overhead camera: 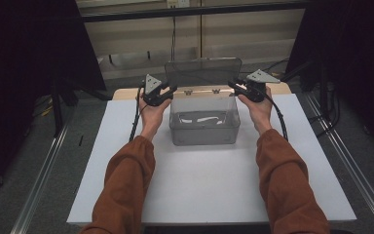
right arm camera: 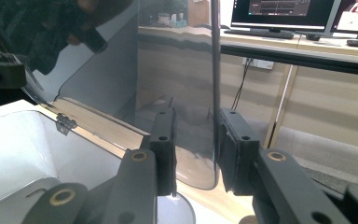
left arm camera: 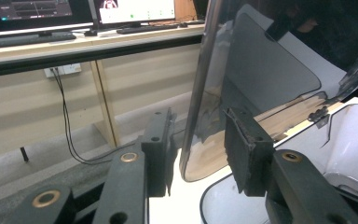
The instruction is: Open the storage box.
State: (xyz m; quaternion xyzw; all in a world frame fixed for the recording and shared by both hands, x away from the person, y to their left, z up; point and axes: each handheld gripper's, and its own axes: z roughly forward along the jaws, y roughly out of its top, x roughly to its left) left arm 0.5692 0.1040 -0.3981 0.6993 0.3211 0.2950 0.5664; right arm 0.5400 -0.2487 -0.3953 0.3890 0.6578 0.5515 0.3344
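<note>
Both grippers straddle the raised lid (overhead camera: 203, 71) of a clear box (overhead camera: 204, 127) at the far middle of the white table (overhead camera: 204, 185): left gripper (overhead camera: 169, 90) at its left edge, right gripper (overhead camera: 233, 86) at its right. Each pair of jaws stands narrow around the lid's edge (left arm camera: 198, 100), seemingly not quite pressing it.

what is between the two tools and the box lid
Nothing visible. The raised lid stands upright behind the clear box, and each side edge already sits in the gap between a tool's jaws: the left tool at one edge, the right tool at the other. Whether the pads press on it cannot be told.
</note>
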